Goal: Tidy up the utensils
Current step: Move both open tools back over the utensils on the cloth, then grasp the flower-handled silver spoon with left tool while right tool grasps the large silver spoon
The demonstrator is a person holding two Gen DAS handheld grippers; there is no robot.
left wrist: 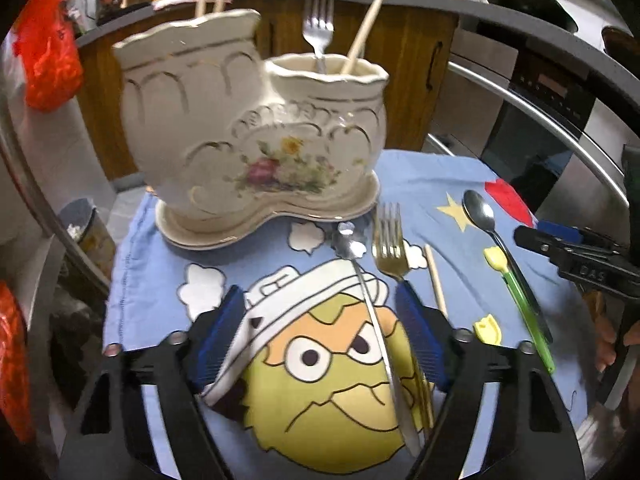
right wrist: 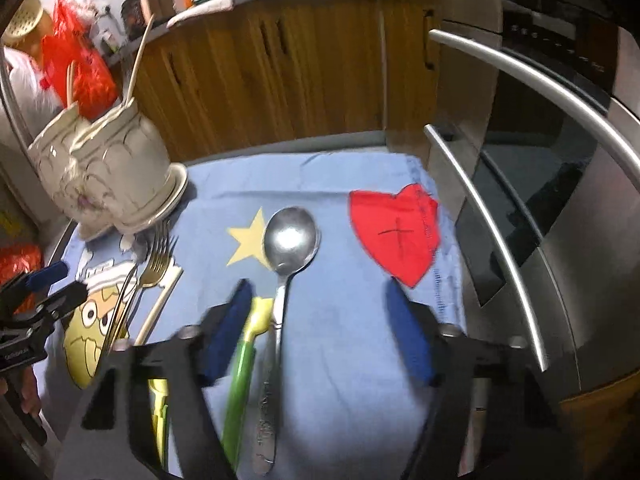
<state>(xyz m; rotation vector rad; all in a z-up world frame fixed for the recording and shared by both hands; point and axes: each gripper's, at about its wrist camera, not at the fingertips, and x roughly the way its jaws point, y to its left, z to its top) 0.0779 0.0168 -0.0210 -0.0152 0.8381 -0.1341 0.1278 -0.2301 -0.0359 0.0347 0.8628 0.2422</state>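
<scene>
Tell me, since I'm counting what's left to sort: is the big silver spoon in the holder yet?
Out. The spoon lies flat on the blue cloth, apart from the holder.

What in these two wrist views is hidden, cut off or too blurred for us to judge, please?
- Left wrist view: the gold fork's handle is hidden behind the left gripper's right finger.
- Left wrist view: the ceramic holder's walls hide the lower parts of the utensils standing inside.
- Right wrist view: the green utensil's lower end is cut off by the right gripper.
- Right wrist view: motion blur smears the spoon handle's engraving.
</scene>
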